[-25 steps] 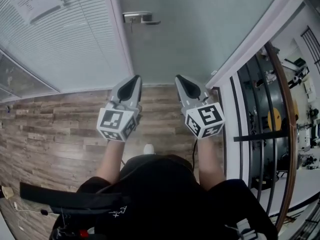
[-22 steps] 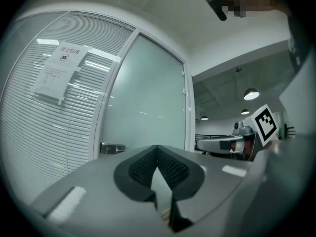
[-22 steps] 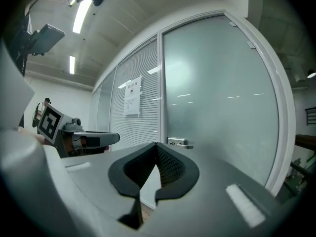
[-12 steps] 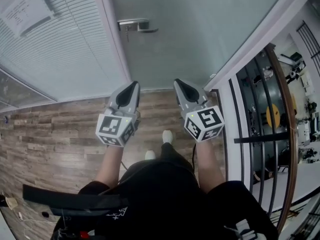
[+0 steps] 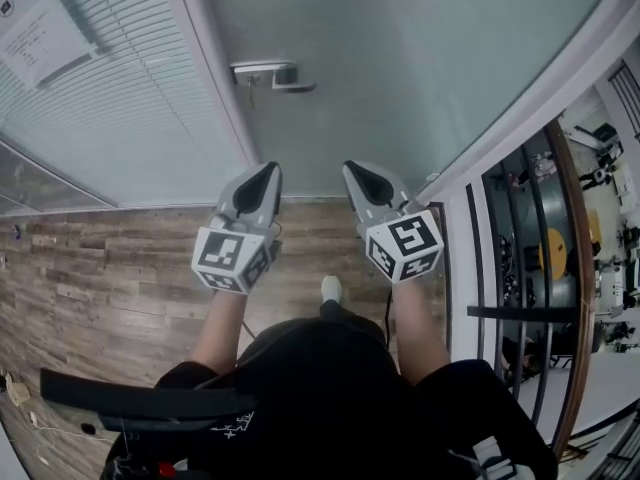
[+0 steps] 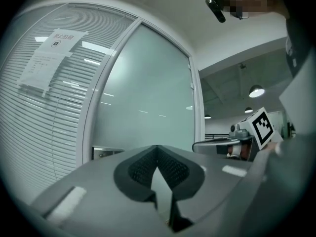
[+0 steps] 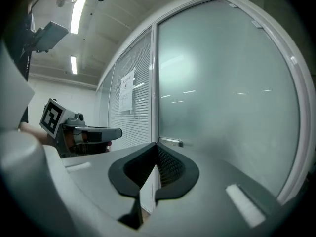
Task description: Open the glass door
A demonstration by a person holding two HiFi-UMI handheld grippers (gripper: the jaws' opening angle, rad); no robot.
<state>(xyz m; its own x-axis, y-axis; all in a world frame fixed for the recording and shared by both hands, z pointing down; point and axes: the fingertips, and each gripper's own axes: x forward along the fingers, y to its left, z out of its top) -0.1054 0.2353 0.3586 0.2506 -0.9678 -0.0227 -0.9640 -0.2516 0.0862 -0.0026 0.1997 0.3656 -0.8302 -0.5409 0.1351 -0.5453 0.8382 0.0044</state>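
A frosted glass door [image 5: 400,58] fills the upper middle of the head view, with a metal lever handle [image 5: 268,75] near its left edge. The same handle [image 7: 171,142] shows small in the right gripper view, ahead of the jaws, and the handle plate [image 6: 103,152] shows low left in the left gripper view. My left gripper [image 5: 270,171] and right gripper [image 5: 350,171] are held side by side, pointing at the door, some way short of it. Both are shut with nothing between their jaws.
A blinds-covered glass wall [image 5: 110,88] with a paper notice [image 5: 45,38] stands left of the door. A white door frame [image 5: 540,108] runs along the right, with a black railing [image 5: 520,298] beyond it. The floor [image 5: 100,268] is wood plank.
The person has stepped closer to the door: the handle has slid lower in the head view. Both grippers kept their side-by-side pose and stayed shut.
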